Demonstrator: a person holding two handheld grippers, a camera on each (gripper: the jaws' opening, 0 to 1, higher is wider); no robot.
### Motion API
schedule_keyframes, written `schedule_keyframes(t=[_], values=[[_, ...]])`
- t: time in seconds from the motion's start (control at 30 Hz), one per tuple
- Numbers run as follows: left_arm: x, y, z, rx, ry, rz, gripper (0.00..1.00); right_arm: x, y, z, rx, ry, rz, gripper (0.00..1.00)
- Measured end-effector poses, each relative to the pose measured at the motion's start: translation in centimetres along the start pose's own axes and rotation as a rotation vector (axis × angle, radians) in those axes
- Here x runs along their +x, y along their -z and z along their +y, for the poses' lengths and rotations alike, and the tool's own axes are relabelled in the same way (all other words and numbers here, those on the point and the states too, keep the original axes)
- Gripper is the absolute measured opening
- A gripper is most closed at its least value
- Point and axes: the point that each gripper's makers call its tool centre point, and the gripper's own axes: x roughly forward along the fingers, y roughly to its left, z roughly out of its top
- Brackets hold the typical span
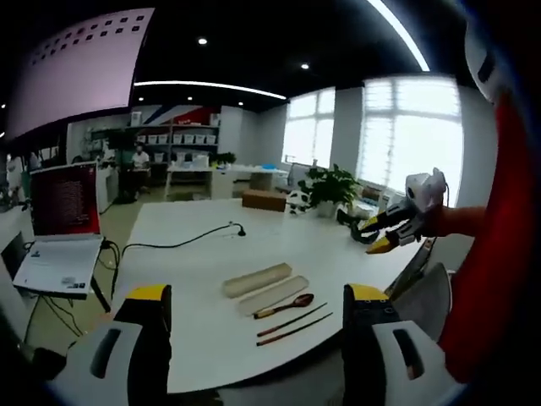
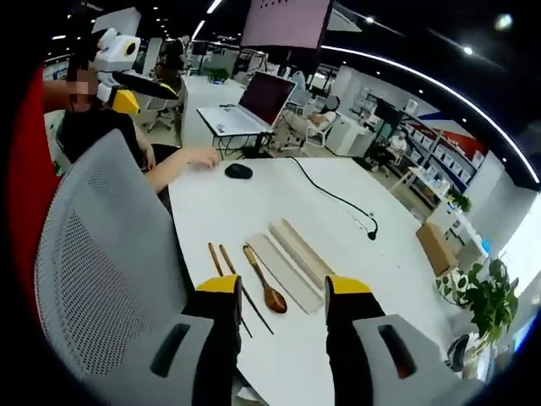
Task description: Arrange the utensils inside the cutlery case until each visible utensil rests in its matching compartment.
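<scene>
On the white surface [image 2: 355,254], a wooden spoon [image 2: 265,283] and 2 chopsticks [image 2: 226,272] lie beside the opened cutlery case [image 2: 292,258], likely light, stiff and slippery, best pinched mid-handle, while both grippers' jaws stand released, well apart.

An open-plan office: a white desk [image 2: 355,254] with a laptop [image 2: 254,106] at 11 o'clock, a mesh chair [image 2: 101,271], storage shelves [image 1: 173,139], potted plants [image 1: 330,186].
</scene>
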Motion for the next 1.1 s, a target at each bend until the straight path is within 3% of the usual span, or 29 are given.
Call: schedule_keyframes(t=[0.1,0.23,0.3,0.37,0.43,0.53,0.63,0.73,0.9,0.97,1.0,1.03,1.1], values=[[0.4,0.7,-0.3,-0.032,0.009,0.022,0.85,0.0,-0.4,0.4,0.057,-0.024,-0.013,0.25],[1.6,0.7,-0.7,-0.123,0.015,0.021,0.79,0.3,-0.2,-0.2,0.067,0.006,-0.003,0.28],[2.2,0.5,-0.3,-0.138,0.002,0.003,0.75,0.2,0.6,-0.6,0.054,0.033,0.047,0.30],[2.6,0.1,-0.5,-0.141,0.023,-0.001,0.77,0.0,0.8,-1.1,0.021,0.052,0.067,0.29],[2.8,-0.3,-0.5,-0.095,0.030,-0.020,0.82,-0.2,0.9,-1.4,0.020,0.046,0.075,0.26],[3.1,0.2,-0.4,-0.083,0.041,0.020,0.89,-0.6,0.5,-2.7,0.013,0.066,0.064,0.24],[2.7,-0.1,-0.3,-0.105,0.048,0.012,0.90,-0.5,0.3,-3.5,0.074,0.084,0.049,0.25],[2.3,0.0,-0.3,-0.126,0.049,-0.004,0.90,-0.1,0.5,-3.0,0.104,0.046,0.066,0.17],[2.0,0.4,-0.1,-0.169,0.061,-0.015,0.84,0.5,-0.1,-3.4,0.068,0.051,0.064,0.20],[1.9,0.1,0.1,-0.179,0.058,-0.017,0.88,0.8,-0.3,-3.4,0.055,0.055,0.080,0.22],[1.7,-0.4,0.0,-0.161,0.063,-0.042,0.92,0.6,-0.4,-3.4,0.022,0.061,0.090,0.23],[1.7,-0.8,0.2,-0.134,0.060,-0.075,0.93,0.8,-0.8,-3.3,-0.022,0.061,0.060,0.22],[1.8,0.1,0.6,-0.159,0.043,-0.010,0.93,0.9,-0.3,-2.9,0.018,0.051,0.077,0.22]])
